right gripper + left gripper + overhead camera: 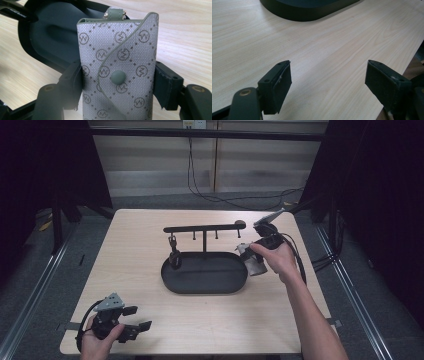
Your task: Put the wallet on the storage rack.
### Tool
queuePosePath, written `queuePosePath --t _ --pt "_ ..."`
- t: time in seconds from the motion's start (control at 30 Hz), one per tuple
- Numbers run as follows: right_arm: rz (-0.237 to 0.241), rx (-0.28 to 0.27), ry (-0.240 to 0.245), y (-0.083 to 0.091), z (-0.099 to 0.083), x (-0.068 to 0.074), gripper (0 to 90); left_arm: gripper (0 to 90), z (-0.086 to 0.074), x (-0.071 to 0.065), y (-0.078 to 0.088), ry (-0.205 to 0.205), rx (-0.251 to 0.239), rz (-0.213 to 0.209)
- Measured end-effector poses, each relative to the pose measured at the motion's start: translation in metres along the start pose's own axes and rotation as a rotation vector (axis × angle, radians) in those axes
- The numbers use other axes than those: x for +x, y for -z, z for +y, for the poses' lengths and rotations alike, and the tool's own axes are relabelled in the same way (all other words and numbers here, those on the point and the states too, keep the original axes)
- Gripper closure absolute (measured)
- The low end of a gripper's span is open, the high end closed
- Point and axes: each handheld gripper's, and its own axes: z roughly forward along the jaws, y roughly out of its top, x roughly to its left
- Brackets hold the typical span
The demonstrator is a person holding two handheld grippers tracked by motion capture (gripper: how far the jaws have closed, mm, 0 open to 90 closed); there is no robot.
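A grey patterned key pouch (120, 62) with a round snap button stands upright between the jaws of my right gripper (117, 82), which is shut on its sides. In the high view the pouch (256, 266) and right gripper (254, 256) sit just off the right end of a black oval tray (205, 282). A post rises from the tray and carries a black bar (202, 228) with several hooks. A small dark item (174, 255) hangs from the leftmost hook. My left gripper (135, 320) rests open near the table's front left corner, its jaws (328, 77) spread over bare wood.
The light wooden table (135, 270) ends close to the left gripper, at the front edge. The tray's rim (307, 13) lies ahead of the left jaws. Cables (200, 185) run across the floor behind the table, and dark curtains flank both sides.
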Motion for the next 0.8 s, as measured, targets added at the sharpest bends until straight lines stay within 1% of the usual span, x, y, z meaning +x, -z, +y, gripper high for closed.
queuePosePath --t 0.13,0.2,0.3,0.33,0.4,0.43,0.53,0.63,0.8 --pt "0.009 -0.001 0.002 -0.004 0.001 0.004 32.8 21.2 0.0 0.0 0.0 0.003 0.001 0.001" --pt "0.016 -0.006 -0.003 -0.005 0.002 0.005 32.8 21.2 0.0 0.0 0.0 0.006 0.0 -0.007" --pt "0.034 -0.016 -0.016 -0.007 0.003 0.005 32.8 21.2 0.0 0.0 0.0 0.002 -0.005 -0.001" --pt "0.041 -0.02 -0.02 -0.009 0.003 0.005 32.8 21.2 0.0 0.0 0.0 0.002 -0.006 -0.002" --pt "0.04 -0.021 -0.028 -0.013 0.003 0.005 32.8 21.2 0.0 0.0 0.0 0.001 -0.003 0.002" --pt "0.04 -0.018 -0.032 -0.014 0.002 0.005 32.8 21.2 0.0 0.0 0.0 -0.009 0.0 0.007" --pt "0.058 -0.025 -0.041 -0.021 0.001 0.003 32.8 21.2 0.0 -0.001 0.0 -0.012 0.001 0.006" --pt "0.064 -0.029 -0.05 -0.027 0.0 0.005 32.8 21.2 0.0 0.0 0.0 -0.001 -0.004 -0.001" --pt "0.071 -0.047 -0.045 -0.033 0.002 0.009 32.8 21.1 0.0 -0.001 0.0 -0.004 -0.001 -0.001"
